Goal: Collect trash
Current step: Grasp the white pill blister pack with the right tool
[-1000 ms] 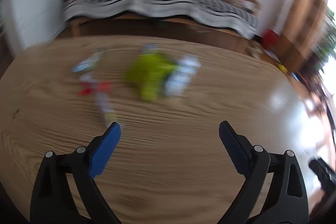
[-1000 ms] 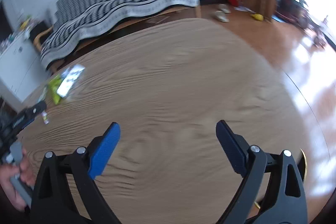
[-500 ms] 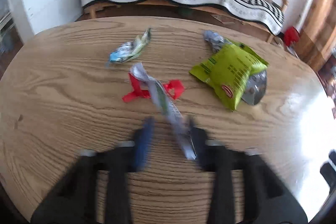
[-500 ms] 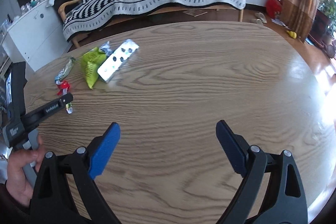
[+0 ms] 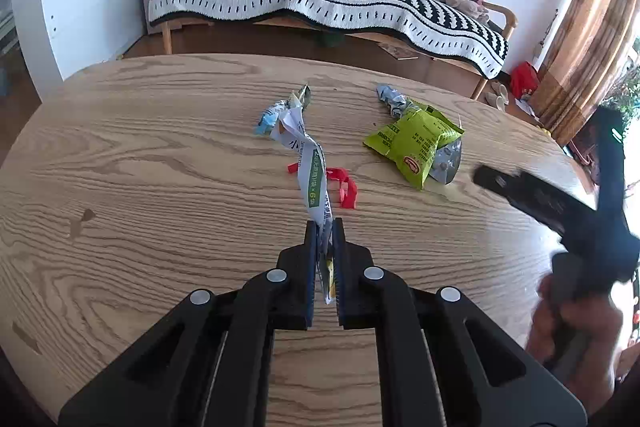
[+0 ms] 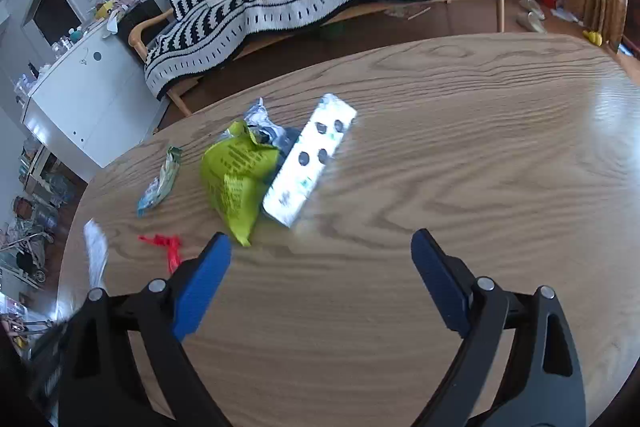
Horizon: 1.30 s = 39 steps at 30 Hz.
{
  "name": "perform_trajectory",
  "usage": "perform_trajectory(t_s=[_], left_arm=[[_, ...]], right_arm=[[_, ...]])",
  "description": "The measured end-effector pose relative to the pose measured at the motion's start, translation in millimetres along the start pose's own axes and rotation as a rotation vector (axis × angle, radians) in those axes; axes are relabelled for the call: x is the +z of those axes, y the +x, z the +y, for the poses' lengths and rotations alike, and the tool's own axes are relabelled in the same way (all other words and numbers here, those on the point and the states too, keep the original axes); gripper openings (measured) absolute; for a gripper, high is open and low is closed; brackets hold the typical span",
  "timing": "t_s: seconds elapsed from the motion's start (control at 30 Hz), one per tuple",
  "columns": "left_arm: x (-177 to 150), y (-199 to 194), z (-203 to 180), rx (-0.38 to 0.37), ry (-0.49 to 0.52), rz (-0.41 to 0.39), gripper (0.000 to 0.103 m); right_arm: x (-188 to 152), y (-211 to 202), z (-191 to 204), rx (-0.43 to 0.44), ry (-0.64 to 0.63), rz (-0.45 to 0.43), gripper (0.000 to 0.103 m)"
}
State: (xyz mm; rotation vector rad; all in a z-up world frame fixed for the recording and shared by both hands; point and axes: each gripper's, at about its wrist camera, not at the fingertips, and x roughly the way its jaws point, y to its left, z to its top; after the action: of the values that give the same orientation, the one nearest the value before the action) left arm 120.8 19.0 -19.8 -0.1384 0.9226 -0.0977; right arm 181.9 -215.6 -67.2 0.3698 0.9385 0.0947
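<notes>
Wooden and wide, the table (image 5: pixel 120 155) carries all the trash in a loose cluster toward its far side. Biggest is the green snack bag (image 5: pixel 414 143), lying on a crumpled silver wrapper (image 6: pixel 264 121) with a shiny foil strip (image 6: pixel 310 163) touching its right edge. Left of these sit a small blue-and-white wrapper (image 5: pixel 268 117) and a red plastic scrap (image 5: pixel 346 187). Thinnest is the long white wrapper (image 5: pixel 308 167), whose near end is pinched between the pads of the left tongs (image 5: pixel 325 231); their jaws have just been closing and now clamp it, the rest trailing forward over the red scrap. The right tongs (image 6: pixel 320 251) hang wide apart with nothing between them, near the green bag's lower tip. To do this step well, I would lift the white wrapper straight up so its tail clears the red scrap, and bring the right tongs down over the green bag's edge before squeezing.
</notes>
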Motion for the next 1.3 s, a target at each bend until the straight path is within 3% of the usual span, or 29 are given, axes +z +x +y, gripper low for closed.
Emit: perform_trajectory(t_s=[0.2, 0.27, 0.3, 0.33, 0.4, 0.63, 0.87, 1.13, 1.3], left_arm=[[-1.1, 6.6, 8.7, -0.003, -0.003, 0.022, 0.007], [-0.4, 7.5, 9.1, -0.005, -0.005, 0.023, 0.007], [0.3, 7.9, 8.6, -0.005, -0.004, 0.023, 0.007], [0.2, 8.0, 7.6, -0.006, -0.002, 0.024, 0.007], [0.6, 8.0, 4.9, -0.009, 0.005, 0.026, 0.007], [-4.7, 4.7, -14.3, -0.027, 0.046, 0.024, 0.007], [-23.0, -11.2, -70.7, -0.092, 0.145, 0.002, 0.007], [-60.7, -42.7, -187.5, -0.250, 0.315, -0.049, 0.007], [-96.5, -59.7, -271.4, -0.366, 0.433, -0.060, 0.007]], right_arm=[[13.3, 30.6, 17.8, -0.063, -0.046, 0.004, 0.072], [14.2, 41.3, 19.4, -0.065, -0.048, 0.024, 0.058], [14.2, 42.8, 19.6, -0.070, -0.051, 0.020, 0.043], [12.7, 43.1, 20.4, -0.077, -0.064, 0.019, 0.017], [8.9, 39.6, 18.9, -0.098, -0.080, 0.012, 0.006], [-13.8, -10.5, -8.3, -0.185, -0.131, -0.035, 0.005], [-48.0, -112.2, -66.5, -0.228, -0.091, -0.097, 0.005], [-111.4, -227.2, -167.4, -0.360, -0.009, -0.191, 0.005], [-155.6, -277.5, -237.0, -0.464, 0.073, -0.213, 0.005]])
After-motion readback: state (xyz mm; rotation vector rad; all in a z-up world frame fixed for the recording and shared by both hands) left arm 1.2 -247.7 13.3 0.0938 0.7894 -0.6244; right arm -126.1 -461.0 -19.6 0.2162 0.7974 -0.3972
